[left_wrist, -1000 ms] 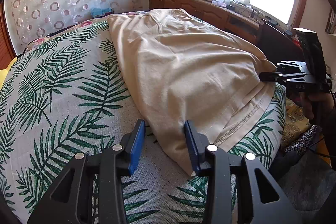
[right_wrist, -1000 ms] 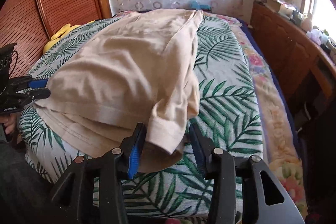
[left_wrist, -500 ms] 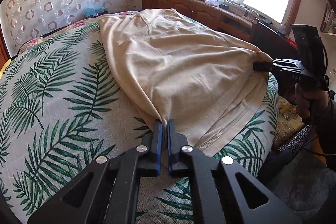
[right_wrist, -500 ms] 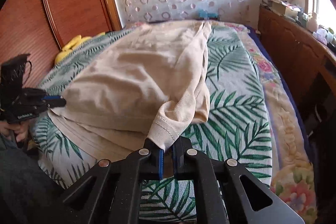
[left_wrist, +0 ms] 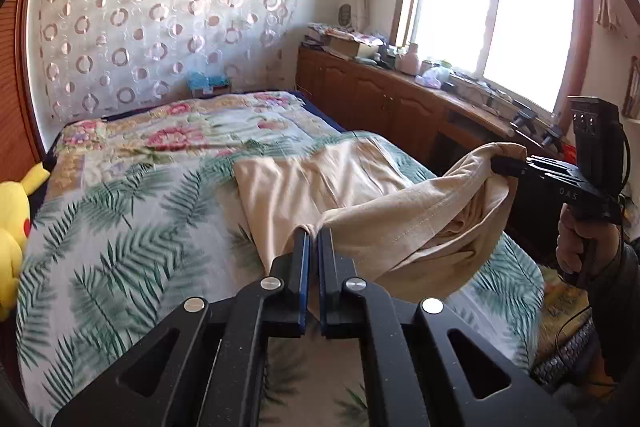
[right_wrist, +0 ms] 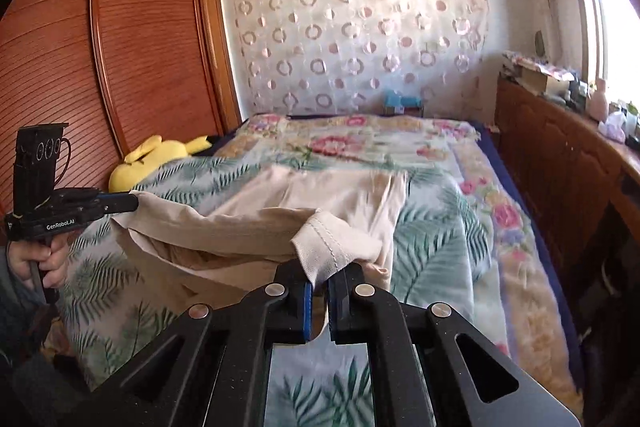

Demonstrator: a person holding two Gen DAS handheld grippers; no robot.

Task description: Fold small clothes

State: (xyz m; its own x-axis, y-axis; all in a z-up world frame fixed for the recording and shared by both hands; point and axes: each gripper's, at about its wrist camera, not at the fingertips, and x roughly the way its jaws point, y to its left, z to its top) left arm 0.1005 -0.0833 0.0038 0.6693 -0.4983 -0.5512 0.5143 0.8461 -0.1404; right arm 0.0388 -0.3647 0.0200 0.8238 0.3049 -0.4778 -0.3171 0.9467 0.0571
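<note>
Plain beige cotton shirt (left_wrist: 372, 187), tone-on-tone stitched hem. White bedspread (left_wrist: 120, 227) printed with green palm fronds; beyond it a floral quilt (left_wrist: 192, 131), pink and red blooms on pale ground, navy edge. Black plastic tongs, blue inner pads (right_wrist: 307, 311). Bright yellow plush toy (right_wrist: 160, 157), black ear tip. Sheer white curtain (right_wrist: 360, 39) with pink ring pattern. Reddish-brown slatted wooden wardrobe (right_wrist: 100, 59); matching brown cabinets (left_wrist: 380, 99).
</note>
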